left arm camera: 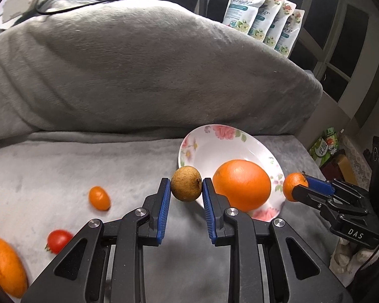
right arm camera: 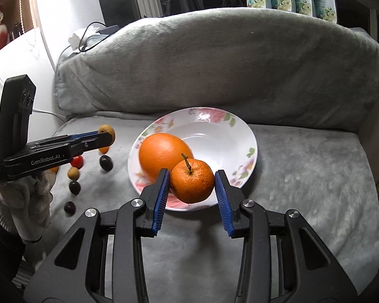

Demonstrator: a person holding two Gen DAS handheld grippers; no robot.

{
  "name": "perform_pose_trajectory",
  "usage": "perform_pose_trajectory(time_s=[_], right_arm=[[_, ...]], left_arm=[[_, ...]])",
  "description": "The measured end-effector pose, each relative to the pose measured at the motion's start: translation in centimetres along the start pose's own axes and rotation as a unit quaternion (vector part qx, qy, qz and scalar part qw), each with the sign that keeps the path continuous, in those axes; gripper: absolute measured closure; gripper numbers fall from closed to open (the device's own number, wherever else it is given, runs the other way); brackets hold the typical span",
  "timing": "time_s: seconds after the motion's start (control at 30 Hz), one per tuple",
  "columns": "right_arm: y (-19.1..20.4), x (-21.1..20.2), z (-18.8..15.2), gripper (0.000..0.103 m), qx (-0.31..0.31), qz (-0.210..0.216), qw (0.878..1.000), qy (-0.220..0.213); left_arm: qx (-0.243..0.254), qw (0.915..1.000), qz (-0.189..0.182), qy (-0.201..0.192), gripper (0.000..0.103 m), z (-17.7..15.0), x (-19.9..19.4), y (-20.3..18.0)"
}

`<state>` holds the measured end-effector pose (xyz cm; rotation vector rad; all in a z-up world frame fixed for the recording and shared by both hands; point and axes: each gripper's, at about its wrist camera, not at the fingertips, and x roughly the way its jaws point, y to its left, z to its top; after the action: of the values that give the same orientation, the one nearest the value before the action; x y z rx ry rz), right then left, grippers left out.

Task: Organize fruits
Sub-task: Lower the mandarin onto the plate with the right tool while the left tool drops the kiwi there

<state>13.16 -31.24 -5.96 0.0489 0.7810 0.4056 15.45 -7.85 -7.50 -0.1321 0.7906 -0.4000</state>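
At the near rim of the flowered plate (right arm camera: 250, 136), at about 6 o'clock in the right wrist view: right gripper (right arm camera: 192, 183) hanging with the mandarin (right arm camera: 192, 184) between its pads, the right pad looking slightly apart from the peel, so probably releasing beside the big orange (right arm camera: 164, 154). At 9 o'clock of the plate: left gripper (left arm camera: 186, 187) clamping the brown longan (left arm camera: 186, 187), apparently waiting. Next, probably: letting the mandarin down gently, then carrying the longan over the rim; the remaining small fruits (right arm camera: 74, 173) lying on the grey blanket (right arm camera: 303, 166).

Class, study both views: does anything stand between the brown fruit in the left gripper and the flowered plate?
Nothing visible blocks it. The brown fruit sits beside the plate rim; the large orange fills only the plate's near side.
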Motion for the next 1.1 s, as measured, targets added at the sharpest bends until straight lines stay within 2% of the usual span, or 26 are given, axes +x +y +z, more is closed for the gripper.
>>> perform_pose_trajectory(time_s=[0.87, 0.93, 0.97, 1.1], right_arm=[[-1.1, 1.3, 0.2, 0.063, 0.000, -0.010, 1.000, 0.002], [-1.2, 1.2, 0.2, 0.047, 0.001, -0.009, 1.000, -0.001], [-1.1, 1.1, 0.2, 0.043, 0.001, -0.008, 1.000, -0.004], [-0.8, 0.6, 0.4, 0.035, -0.007, -0.010, 1.000, -0.013]], left_arm=[[0.014, 0.9999, 0.001, 0.010, 0.079, 2.1, 2.5, -0.9], [0.017, 0.9998, 0.001, 0.009, 0.076, 2.2, 2.5, -1.1], [0.018, 0.9998, 0.000, 0.007, 0.069, 2.2, 2.5, -1.1], [0.021, 0.9998, 0.000, 0.004, 0.064, 2.4, 2.4, -1.5]])
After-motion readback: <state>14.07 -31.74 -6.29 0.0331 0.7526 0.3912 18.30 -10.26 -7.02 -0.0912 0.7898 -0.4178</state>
